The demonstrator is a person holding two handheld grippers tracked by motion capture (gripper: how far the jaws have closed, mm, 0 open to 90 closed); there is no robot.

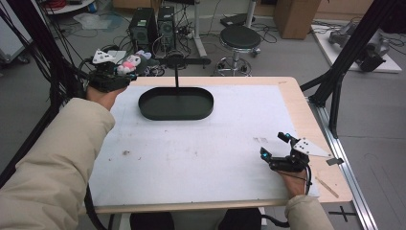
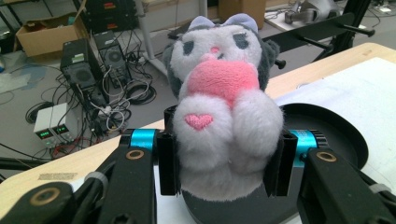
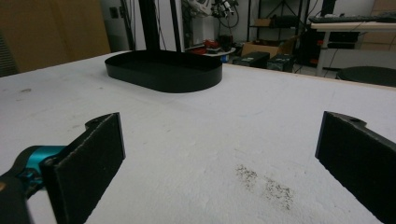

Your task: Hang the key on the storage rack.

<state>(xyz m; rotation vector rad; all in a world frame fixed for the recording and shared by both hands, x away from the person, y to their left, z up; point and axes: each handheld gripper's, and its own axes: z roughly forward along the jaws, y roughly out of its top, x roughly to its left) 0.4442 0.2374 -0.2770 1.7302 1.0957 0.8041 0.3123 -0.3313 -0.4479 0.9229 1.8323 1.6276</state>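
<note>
A grey and white plush toy [image 2: 224, 112] with a pink belly and a small pink heart sits squeezed between the black jaws of my left gripper [image 2: 223, 161]. In the high view that gripper [image 1: 125, 72] holds the plush toy [image 1: 130, 62] in the air at the table's far left corner, just left of a black oval tray [image 1: 176, 103]. My right gripper [image 1: 275, 146] rests near the table's front right, its jaws wide apart with nothing between them. The right gripper view shows its pads [image 3: 88, 161] over the bare white mat, with the tray [image 3: 164, 71] far ahead.
A white mat [image 1: 201, 143] covers the wooden table [image 1: 306, 115]. A thin black post [image 1: 176, 76] rises behind the tray. On the floor beyond stand a stool [image 1: 238, 39], computer towers [image 1: 143, 28] and cables. Black frame struts [image 1: 349, 48] run along the right side.
</note>
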